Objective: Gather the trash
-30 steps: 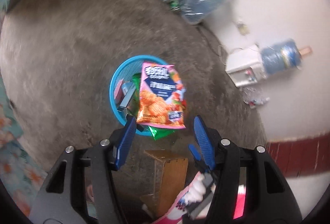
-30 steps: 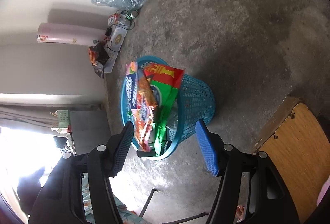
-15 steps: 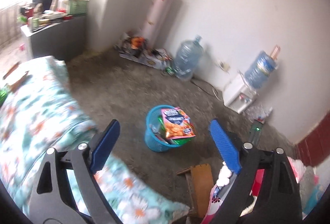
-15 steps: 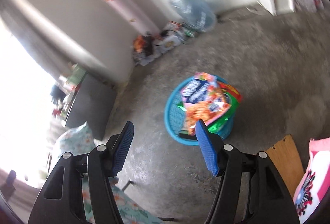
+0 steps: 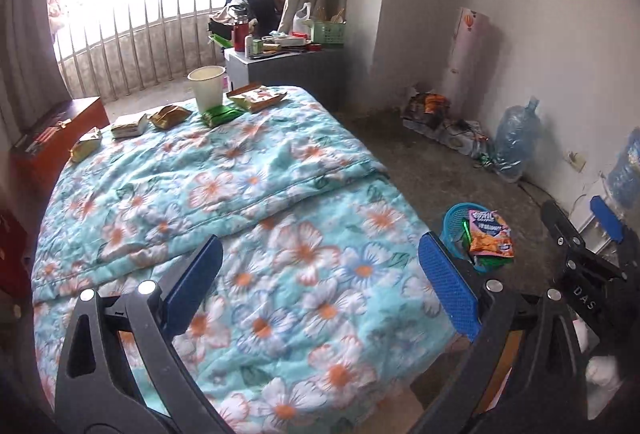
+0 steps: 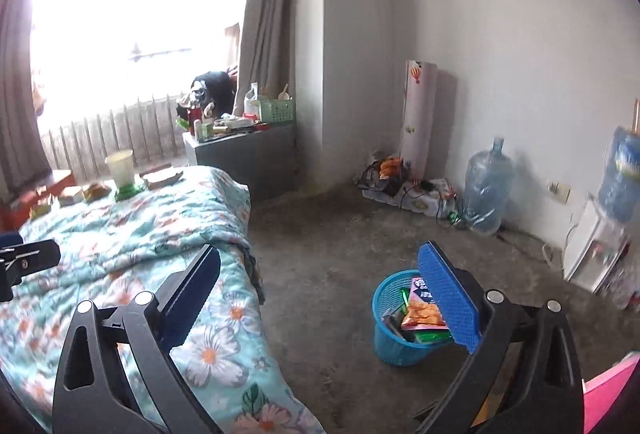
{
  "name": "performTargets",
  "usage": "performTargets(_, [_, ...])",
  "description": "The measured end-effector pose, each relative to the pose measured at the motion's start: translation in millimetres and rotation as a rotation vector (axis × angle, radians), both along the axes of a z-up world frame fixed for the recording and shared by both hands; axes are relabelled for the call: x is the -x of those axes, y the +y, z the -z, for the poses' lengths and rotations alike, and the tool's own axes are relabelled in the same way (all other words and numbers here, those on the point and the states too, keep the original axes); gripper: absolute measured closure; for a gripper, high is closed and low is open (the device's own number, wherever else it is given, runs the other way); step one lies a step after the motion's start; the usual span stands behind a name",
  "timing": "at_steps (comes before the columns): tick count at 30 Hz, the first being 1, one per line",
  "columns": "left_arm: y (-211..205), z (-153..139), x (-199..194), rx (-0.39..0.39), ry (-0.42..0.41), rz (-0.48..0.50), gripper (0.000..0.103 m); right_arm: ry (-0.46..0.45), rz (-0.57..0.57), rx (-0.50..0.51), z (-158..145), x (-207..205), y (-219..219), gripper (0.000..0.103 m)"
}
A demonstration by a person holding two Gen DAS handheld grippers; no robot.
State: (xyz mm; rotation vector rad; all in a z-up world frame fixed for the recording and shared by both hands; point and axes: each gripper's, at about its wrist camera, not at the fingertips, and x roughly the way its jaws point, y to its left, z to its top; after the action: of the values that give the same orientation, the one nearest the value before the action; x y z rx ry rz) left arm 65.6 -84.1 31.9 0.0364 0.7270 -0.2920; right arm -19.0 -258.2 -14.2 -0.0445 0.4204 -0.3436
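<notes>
Both tools, left tool (image 5: 318, 276) and right tool (image 6: 320, 274), gape wide and empty; wrappers (image 5: 166, 116) and a cup (image 5: 206, 86) sit far up the bed (image 5: 256, 194), the basket (image 6: 390, 318) overstuffed, so more trash may spill

Right gripper (image 6: 320, 294) wide apart, nothing between the blue pads (image 6: 448, 298) — held above the edge of the bed (image 6: 120, 242) with its floral quilt. Blue trash basket (image 6: 390, 338) stands on the concrete floor (image 6: 328, 246) just beside the bed, snack wrappers (image 6: 422, 308) poking out, partly hidden behind the right pad. At the far end of the quilt: a paper cup (image 6: 120, 162) and several flat packets (image 6: 162, 176) in a row. Water jug (image 6: 486, 188) against the wall — the left gripper's tip (image 6: 24, 262) shows at the left edge.
</notes>
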Motion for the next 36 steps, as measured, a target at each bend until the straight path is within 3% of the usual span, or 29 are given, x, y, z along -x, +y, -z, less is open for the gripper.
performTargets(5, [18.1,24.0,19.2,-0.073,0.05,-0.096,0.009,0.187,-0.039,0.027,22.8,22.1,26.5,0.007])
performTargets(11, [32.5,39.9,36.1,-0.049,0.112,-0.112,0.009,0.329,-0.047,0.019,49.0,39.5,39.7,0.007])
performTargets(20, [40.7,35.2,41.6,-0.032,0.116,-0.164,0.009,0.343,-0.037,0.014,48.9,45.2,38.7,0.007])
performTargets(36, [37.2,28.4,44.6,-0.05,0.096,-0.157,0.009,0.312,-0.028,0.035,40.0,46.0,38.6,0.007])
